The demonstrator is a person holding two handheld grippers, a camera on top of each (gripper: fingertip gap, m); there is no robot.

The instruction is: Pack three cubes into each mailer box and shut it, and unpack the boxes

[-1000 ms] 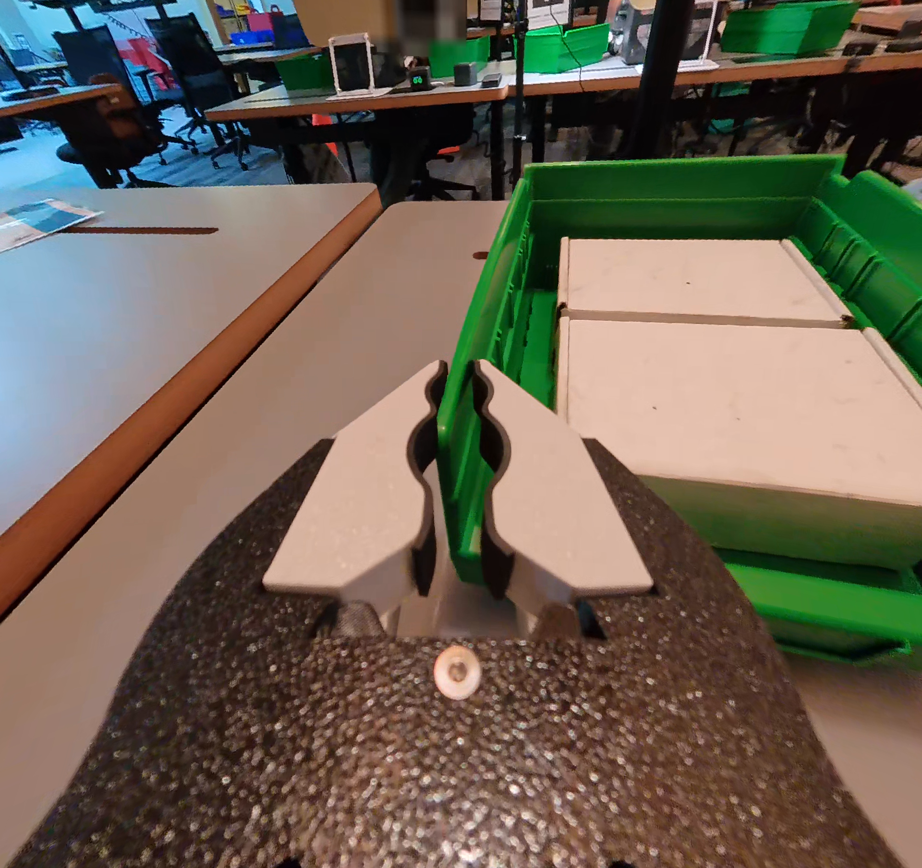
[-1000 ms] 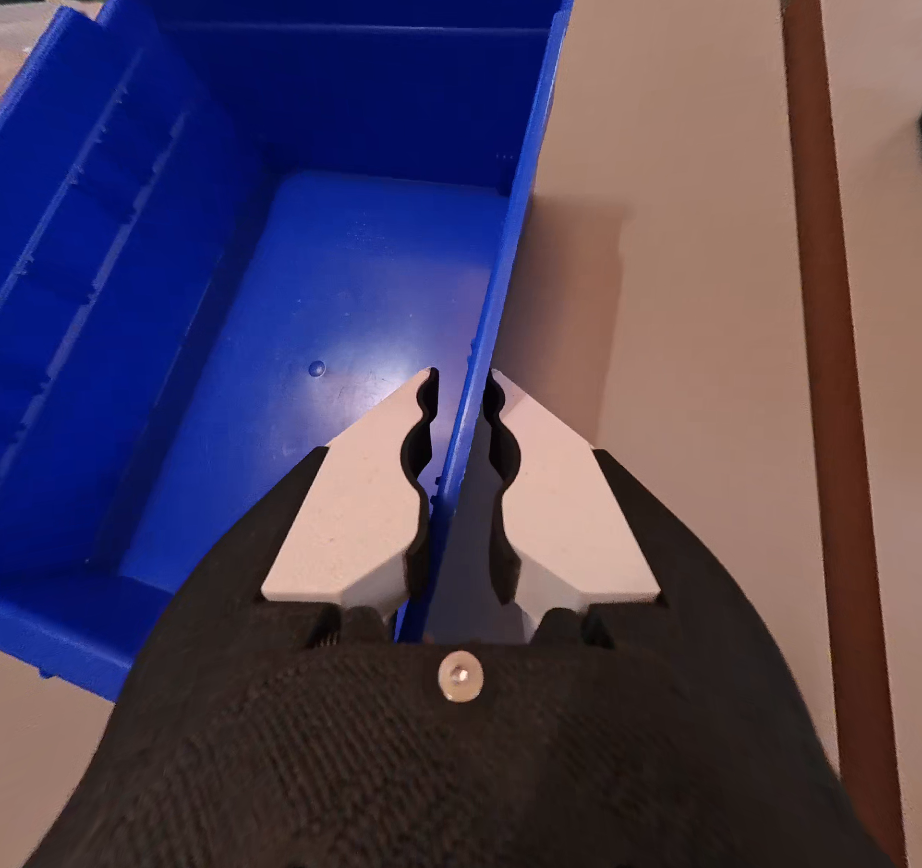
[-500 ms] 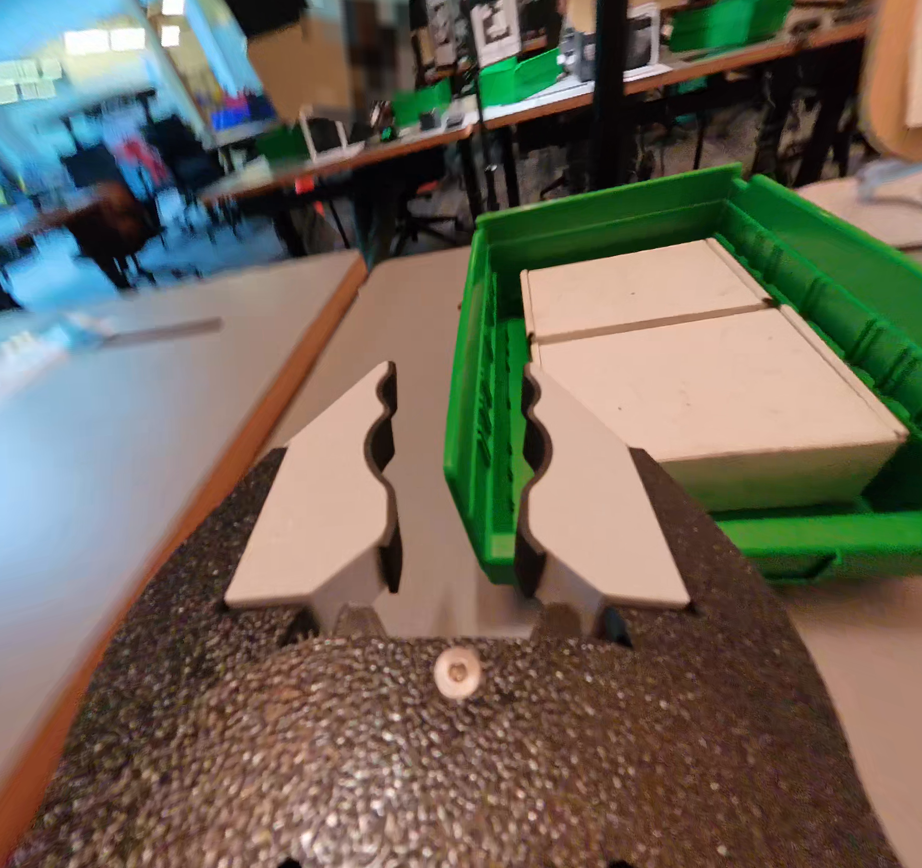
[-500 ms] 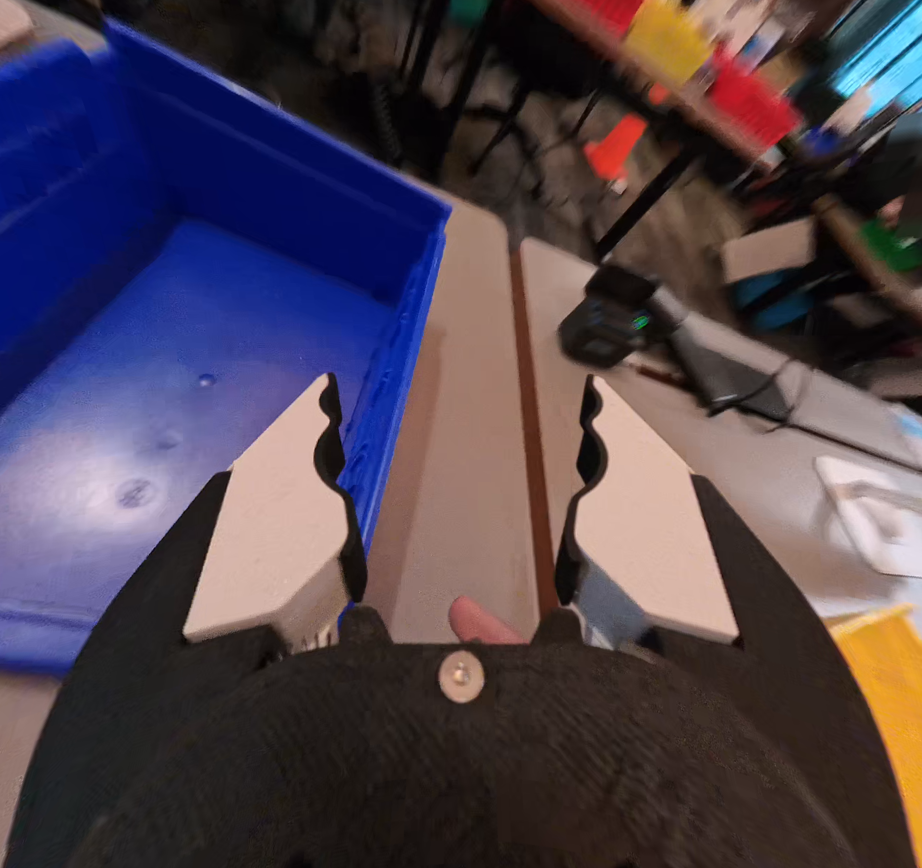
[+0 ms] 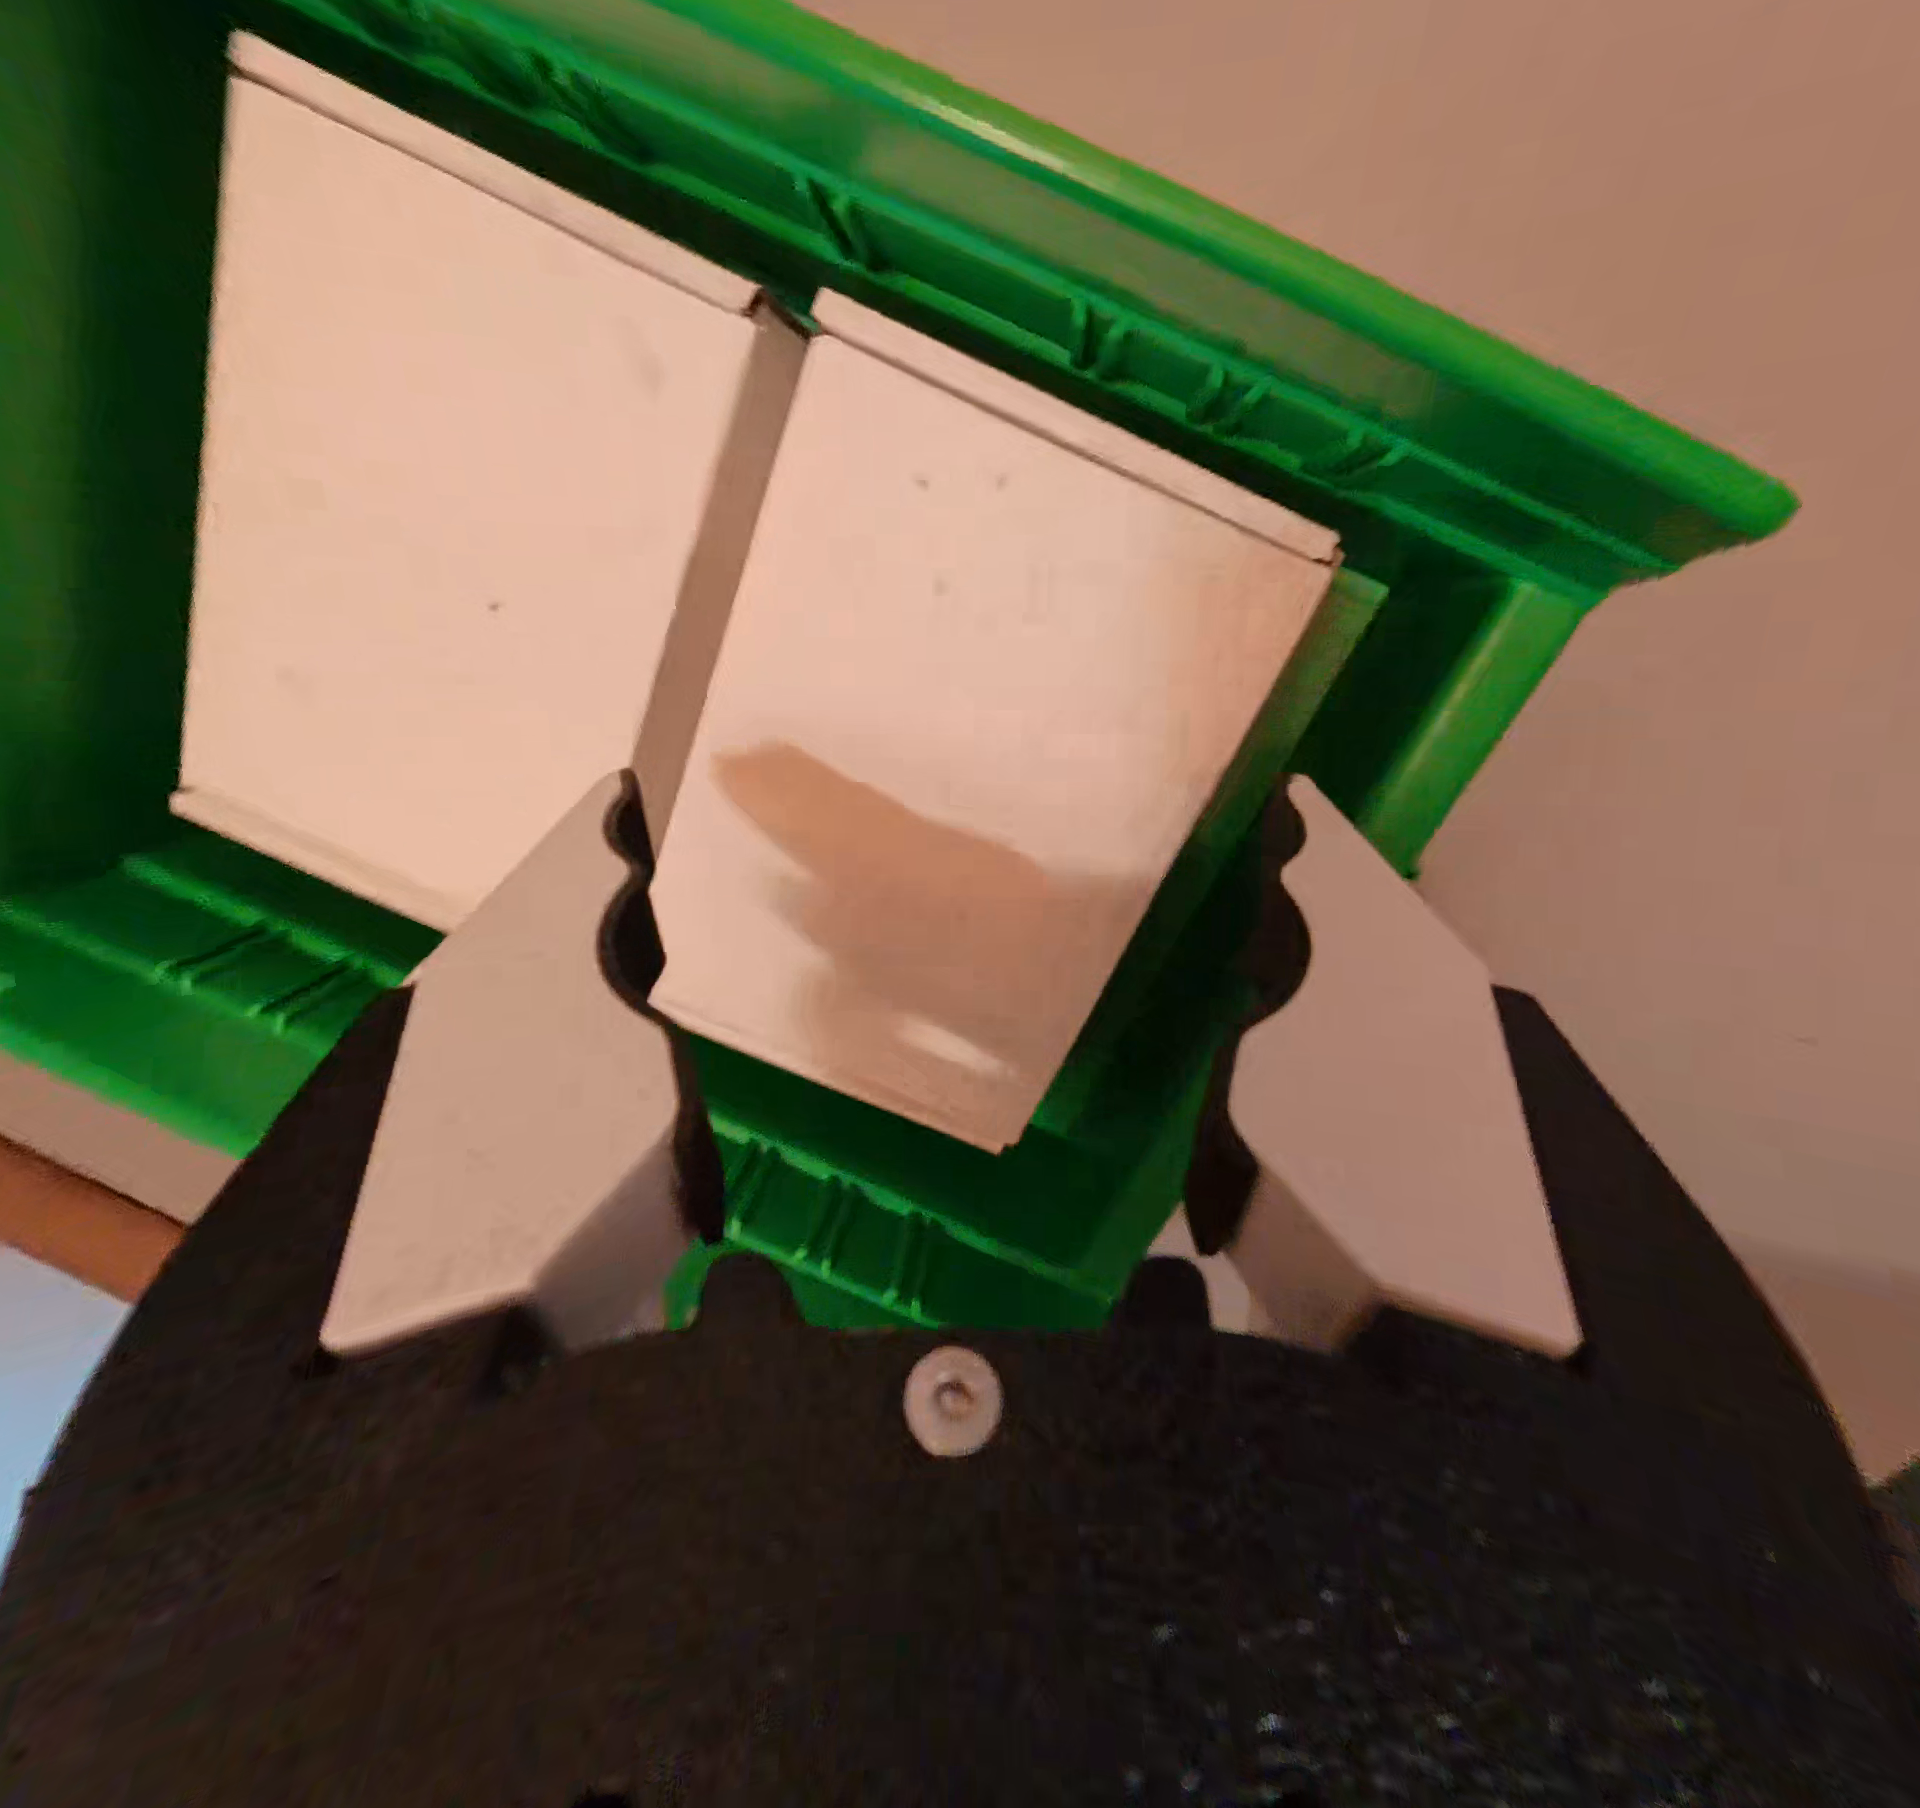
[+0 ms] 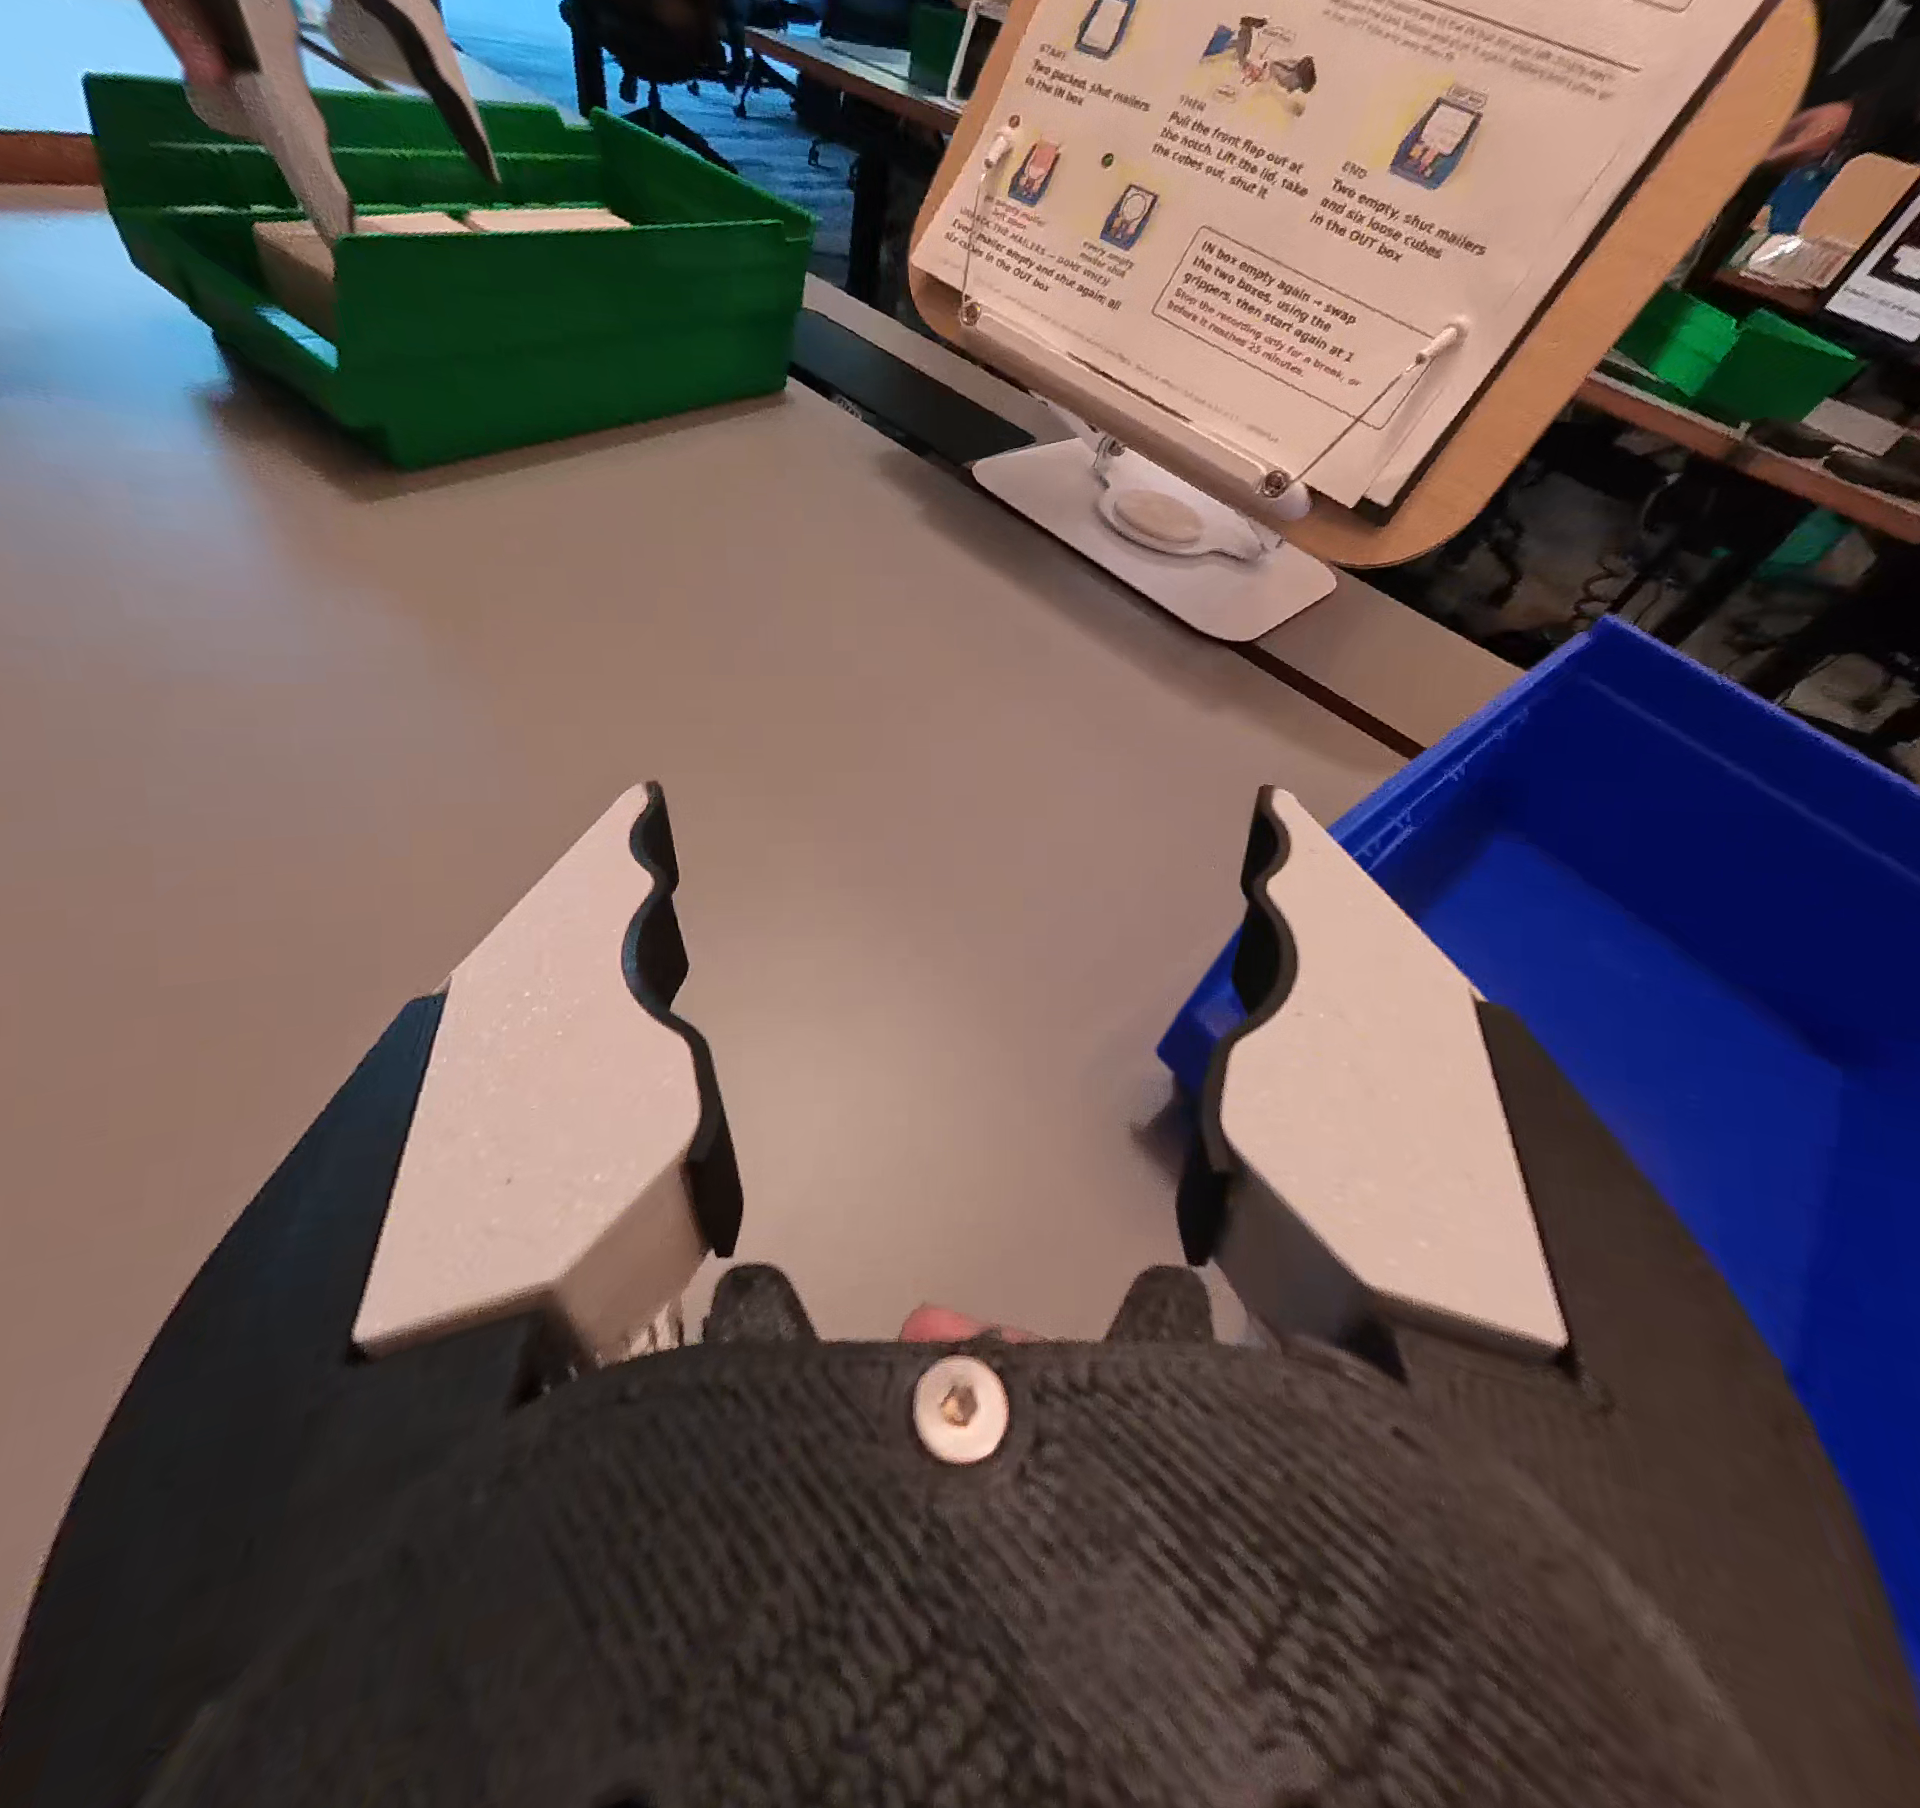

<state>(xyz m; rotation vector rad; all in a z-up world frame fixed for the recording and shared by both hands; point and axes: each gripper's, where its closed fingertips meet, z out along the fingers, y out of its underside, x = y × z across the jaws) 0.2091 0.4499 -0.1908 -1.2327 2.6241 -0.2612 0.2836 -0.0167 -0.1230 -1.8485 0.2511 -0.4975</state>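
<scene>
Two shut white mailer boxes lie side by side in the green bin (image 5: 1143, 231): one on the left (image 5: 447, 511), one on the right (image 5: 966, 678). My left gripper (image 5: 956, 792) is open and points down into the bin. Its fingers straddle the right box, one by the gap between the boxes, the other at the box's outer side. My right gripper (image 6: 956, 797) is open and empty over bare table, with the empty blue bin (image 6: 1662, 979) just to its right. No cubes are in view. The right wrist view also shows the left gripper (image 6: 410, 200) over the green bin (image 6: 561, 324).
An instruction sheet on a wooden board (image 6: 1299, 148) stands on a white stand base (image 6: 1174, 553) at the table's far edge, between the two bins. Grey table (image 6: 520, 667) stretches between the bins. Other desks, chairs and bins stand beyond.
Both grippers were shut on a bin wall and have let go and opened. The left one swung over the green bin and now points down at the mailers. The right one turned left, away from the blue bin.
</scene>
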